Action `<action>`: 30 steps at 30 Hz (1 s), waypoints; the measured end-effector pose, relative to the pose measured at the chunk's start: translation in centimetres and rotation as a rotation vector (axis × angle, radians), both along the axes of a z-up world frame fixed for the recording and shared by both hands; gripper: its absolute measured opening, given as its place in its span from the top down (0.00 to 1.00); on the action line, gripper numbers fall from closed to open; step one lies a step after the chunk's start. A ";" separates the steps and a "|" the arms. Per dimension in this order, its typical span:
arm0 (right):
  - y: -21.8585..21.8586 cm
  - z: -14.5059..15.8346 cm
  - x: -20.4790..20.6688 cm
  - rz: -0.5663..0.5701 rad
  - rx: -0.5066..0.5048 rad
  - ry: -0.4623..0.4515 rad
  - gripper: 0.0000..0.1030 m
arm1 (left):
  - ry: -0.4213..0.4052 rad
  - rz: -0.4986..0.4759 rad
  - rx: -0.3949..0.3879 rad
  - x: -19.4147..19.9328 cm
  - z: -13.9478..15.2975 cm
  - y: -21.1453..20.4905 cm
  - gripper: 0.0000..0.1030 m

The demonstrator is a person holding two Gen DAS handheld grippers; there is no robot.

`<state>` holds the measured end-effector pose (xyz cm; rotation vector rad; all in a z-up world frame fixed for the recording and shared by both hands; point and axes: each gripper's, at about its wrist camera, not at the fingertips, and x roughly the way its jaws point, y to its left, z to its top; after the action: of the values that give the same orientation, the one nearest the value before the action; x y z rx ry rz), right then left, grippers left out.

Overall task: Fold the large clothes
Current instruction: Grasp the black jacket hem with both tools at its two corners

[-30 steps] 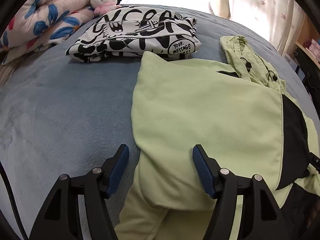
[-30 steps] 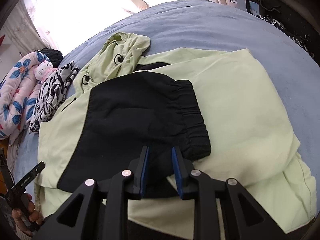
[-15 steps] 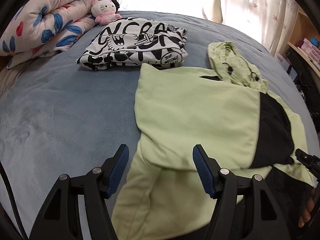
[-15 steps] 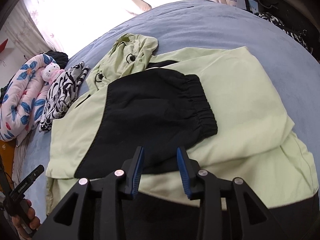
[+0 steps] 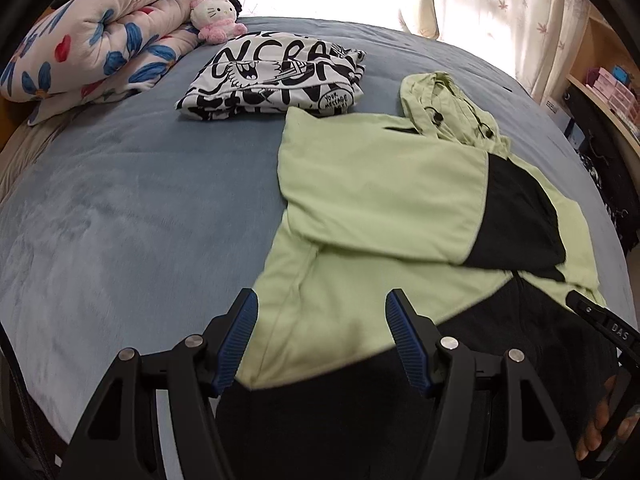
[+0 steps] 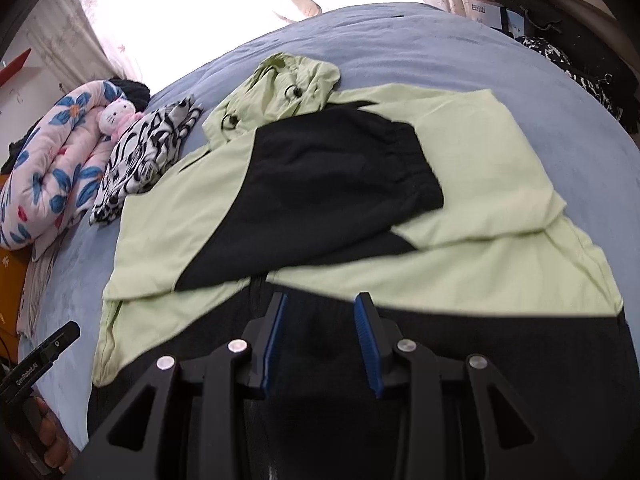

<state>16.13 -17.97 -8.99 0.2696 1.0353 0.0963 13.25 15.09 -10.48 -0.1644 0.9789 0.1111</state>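
Left gripper [image 5: 320, 336] hung wide open over the green-and-black jacket [image 5: 380, 208] — nothing gripped. Right gripper [image 6: 320, 332] stood narrower, also empty — sleeves lay folded across the jacket.

Left gripper [image 5: 320, 340] jaws apart, nothing between the pads, hovering over the near hem of the green-and-black jacket [image 5: 380, 208] on the blue bed [image 5: 120, 208]. Jacket sleeves folded across its body, hood [image 5: 440, 108] at the far end ahead-right of the gripper. Folded black-and-white garment [image 5: 276, 76] further ahead, floral quilt [image 5: 100, 36] and plush toy [image 5: 216, 18] far ahead-left.
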 end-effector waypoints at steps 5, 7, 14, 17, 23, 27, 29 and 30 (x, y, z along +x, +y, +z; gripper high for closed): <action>0.4 -0.1 -2.7 0.031 -0.008 0.011 0.66 | 0.013 -0.015 0.016 -3.0 -0.1 -0.6 0.37; 0.4 -0.1 -3.9 0.036 -0.019 0.011 0.66 | 0.018 -0.019 0.018 -3.9 -0.3 -0.6 0.37; -1.2 0.9 -7.6 0.011 -0.050 -0.016 0.66 | 0.011 -0.033 0.012 -7.2 -0.3 -0.4 0.37; -2.1 1.2 -9.2 -0.010 -0.054 -0.025 0.65 | -0.005 -0.041 0.015 -8.3 0.1 -0.3 0.37; -3.5 2.0 -12.2 -0.032 -0.059 -0.056 0.65 | -0.065 -0.069 0.004 -11.6 0.7 0.4 0.34; -3.8 2.9 -14.3 -0.019 -0.059 -0.112 0.61 | -0.095 -0.092 0.029 -13.5 -0.1 1.1 0.32; -4.2 3.3 -15.3 -0.011 -0.057 -0.151 0.48 | -0.105 -0.111 0.061 -14.6 -1.2 1.4 0.32; -4.4 3.6 -16.1 -0.010 -0.072 -0.181 0.37 | -0.105 -0.115 0.064 -14.9 -1.5 1.6 0.32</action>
<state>0.06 -22.37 -5.36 0.1963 0.8558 0.0728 -1.65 16.68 -12.02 -0.0546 0.8765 0.0276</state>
